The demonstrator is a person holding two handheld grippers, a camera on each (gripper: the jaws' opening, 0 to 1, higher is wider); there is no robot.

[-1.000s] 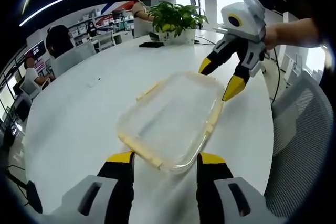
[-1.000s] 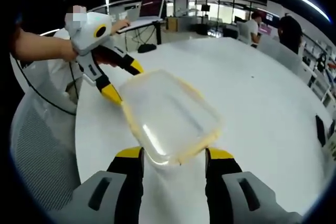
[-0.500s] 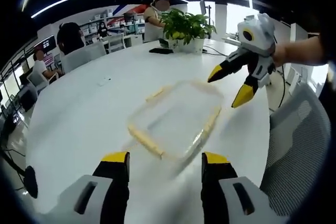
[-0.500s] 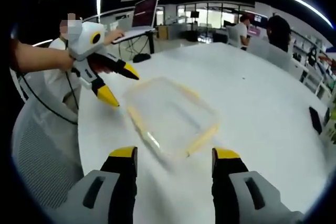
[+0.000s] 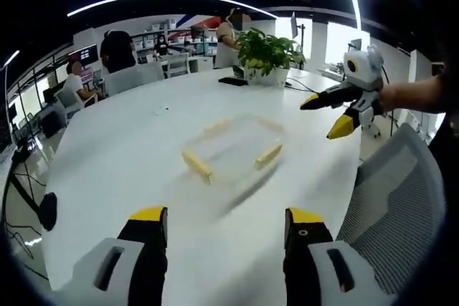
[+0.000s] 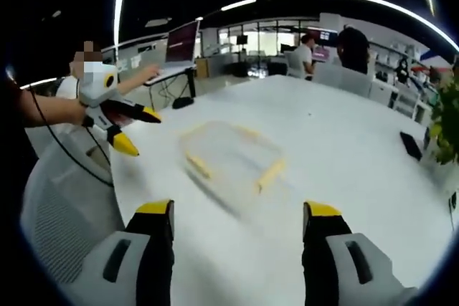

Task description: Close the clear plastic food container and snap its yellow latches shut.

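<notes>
The clear plastic food container with its lid on lies flat on the white round table; its yellow latches run along its sides. My left gripper is open and well short of it, nothing between its jaws. The right gripper comes into the left gripper view from the right, open, off the container's far right. In the right gripper view the container sits mid-table, my right gripper open and back from it, and the left gripper open at the left.
A potted plant and a dark phone stand at the table's far side. A grey mesh chair is at the table's near right edge. Several people sit at desks beyond. A laptop stands on a desk behind.
Both grippers have drawn back and up from the container, which now looks smaller and farther in both views. The container stays on the table.
</notes>
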